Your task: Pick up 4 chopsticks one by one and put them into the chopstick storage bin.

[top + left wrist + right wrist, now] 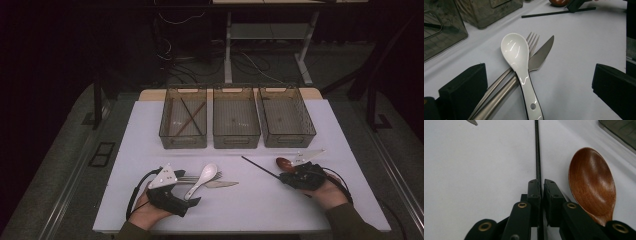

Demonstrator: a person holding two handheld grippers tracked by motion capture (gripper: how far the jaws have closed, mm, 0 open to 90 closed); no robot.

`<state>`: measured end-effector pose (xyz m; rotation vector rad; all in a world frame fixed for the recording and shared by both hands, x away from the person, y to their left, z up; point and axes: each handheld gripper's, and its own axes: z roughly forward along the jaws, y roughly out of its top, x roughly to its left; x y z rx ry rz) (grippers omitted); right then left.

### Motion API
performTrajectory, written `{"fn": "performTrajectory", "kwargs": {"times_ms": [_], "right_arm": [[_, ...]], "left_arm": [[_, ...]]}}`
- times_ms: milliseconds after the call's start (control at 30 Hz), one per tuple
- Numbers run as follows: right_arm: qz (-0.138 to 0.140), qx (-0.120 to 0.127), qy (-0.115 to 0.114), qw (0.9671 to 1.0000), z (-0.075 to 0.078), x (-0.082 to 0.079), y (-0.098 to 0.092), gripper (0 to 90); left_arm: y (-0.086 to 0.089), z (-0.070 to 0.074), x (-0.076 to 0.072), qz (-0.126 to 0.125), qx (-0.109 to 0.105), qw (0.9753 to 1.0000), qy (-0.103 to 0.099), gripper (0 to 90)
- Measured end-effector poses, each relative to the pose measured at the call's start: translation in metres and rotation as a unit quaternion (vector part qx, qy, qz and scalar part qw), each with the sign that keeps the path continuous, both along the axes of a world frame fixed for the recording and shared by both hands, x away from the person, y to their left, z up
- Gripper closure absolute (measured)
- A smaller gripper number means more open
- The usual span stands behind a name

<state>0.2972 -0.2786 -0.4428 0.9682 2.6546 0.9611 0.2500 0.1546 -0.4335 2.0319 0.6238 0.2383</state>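
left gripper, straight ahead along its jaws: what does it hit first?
The white ceramic spoon. It lies between the wide-open jaws of the left gripper, its handle toward the camera, resting across the steel fork and knife. Height above the table is hard to judge, so it might pass over.

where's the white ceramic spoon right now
In the high view the white ceramic spoon lies front-left on the table, across a steel fork and knife, beside the left tool.
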Motion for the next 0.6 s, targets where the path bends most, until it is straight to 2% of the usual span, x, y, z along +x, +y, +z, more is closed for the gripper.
{"fn": "performTrajectory", "kwargs": {"times_ms": [433, 600], "right_arm": [[0.002, 0.007, 0.006, 1.0, 0.0002, 0.0031, -0.0019, 85.2], [-0.001, 0.025, 0.01, 0.9996, 0.0036, 0.0042, -0.0047, 85.2]], "left_arm": [[-0.0006, 0.0, -0.0002, -0.001, 0.0, 1.0, 0.0, 0.0], [0.0, 0.0, 0.0, -0.001, 0.0, 1.0, 0.0, 0.0]]}}
